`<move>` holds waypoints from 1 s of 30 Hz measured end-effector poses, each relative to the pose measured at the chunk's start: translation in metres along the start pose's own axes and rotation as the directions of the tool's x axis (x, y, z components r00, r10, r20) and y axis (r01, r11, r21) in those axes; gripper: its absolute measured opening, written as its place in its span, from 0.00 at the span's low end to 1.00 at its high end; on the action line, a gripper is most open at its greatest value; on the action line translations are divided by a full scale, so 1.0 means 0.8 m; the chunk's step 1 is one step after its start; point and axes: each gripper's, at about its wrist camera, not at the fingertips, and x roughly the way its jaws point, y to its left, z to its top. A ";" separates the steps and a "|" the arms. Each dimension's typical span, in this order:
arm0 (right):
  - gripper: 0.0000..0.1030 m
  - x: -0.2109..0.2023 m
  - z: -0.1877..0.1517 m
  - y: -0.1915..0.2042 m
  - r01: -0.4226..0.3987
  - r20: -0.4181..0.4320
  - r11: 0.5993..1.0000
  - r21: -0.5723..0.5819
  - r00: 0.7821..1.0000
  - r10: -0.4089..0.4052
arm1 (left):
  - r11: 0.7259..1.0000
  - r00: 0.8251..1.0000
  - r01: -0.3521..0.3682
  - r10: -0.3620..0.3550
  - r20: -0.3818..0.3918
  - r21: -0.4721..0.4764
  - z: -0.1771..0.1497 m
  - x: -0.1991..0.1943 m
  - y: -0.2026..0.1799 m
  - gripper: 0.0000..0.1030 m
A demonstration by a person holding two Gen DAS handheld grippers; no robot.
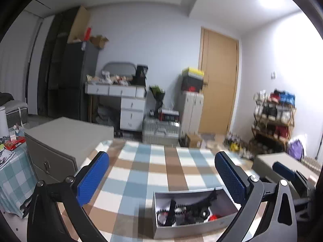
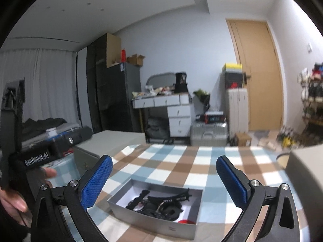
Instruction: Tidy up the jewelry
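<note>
A shallow grey box [image 2: 141, 219] stands on the checked tablecloth [image 2: 181, 161], holding black hair clips and bands [image 2: 161, 203] and something red [image 2: 185, 221]. It also shows in the left wrist view [image 1: 181, 230], low and right of centre. My left gripper [image 1: 161, 179] is open and empty, above and behind the box, its right finger over the box's right end. My right gripper [image 2: 164, 181] is open and empty, with the box between and below its blue pads. The left gripper's body [image 2: 36, 159] shows at the left of the right wrist view, held by a hand.
A beige cabinet [image 1: 66, 135] stands left of the table. A grey box [image 1: 282, 161] sits at the table's right edge. Further back stand a white desk [image 1: 121, 92], a wooden door [image 1: 218, 80] and a cluttered rack [image 1: 272, 117].
</note>
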 end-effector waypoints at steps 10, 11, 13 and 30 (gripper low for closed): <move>1.00 -0.021 -0.023 0.005 0.058 0.108 0.996 -0.062 0.993 -0.051 | 0.983 0.980 -0.180 0.175 0.092 0.043 -0.027 0.023 0.019 0.99; 1.00 -0.021 -0.027 0.005 0.059 0.107 0.996 -0.068 0.993 -0.052 | 0.983 0.981 -0.180 0.176 0.076 0.047 -0.033 0.029 0.021 0.99; 1.00 -0.019 -0.034 0.005 0.067 0.104 0.995 -0.079 0.993 -0.058 | 0.982 0.983 -0.180 0.178 0.043 0.049 -0.041 0.037 0.024 0.99; 1.00 0.010 -0.067 -0.008 0.071 -0.015 0.994 -0.085 0.997 -0.072 | 0.991 0.990 -0.119 0.123 -0.066 0.067 -0.071 0.027 0.006 0.99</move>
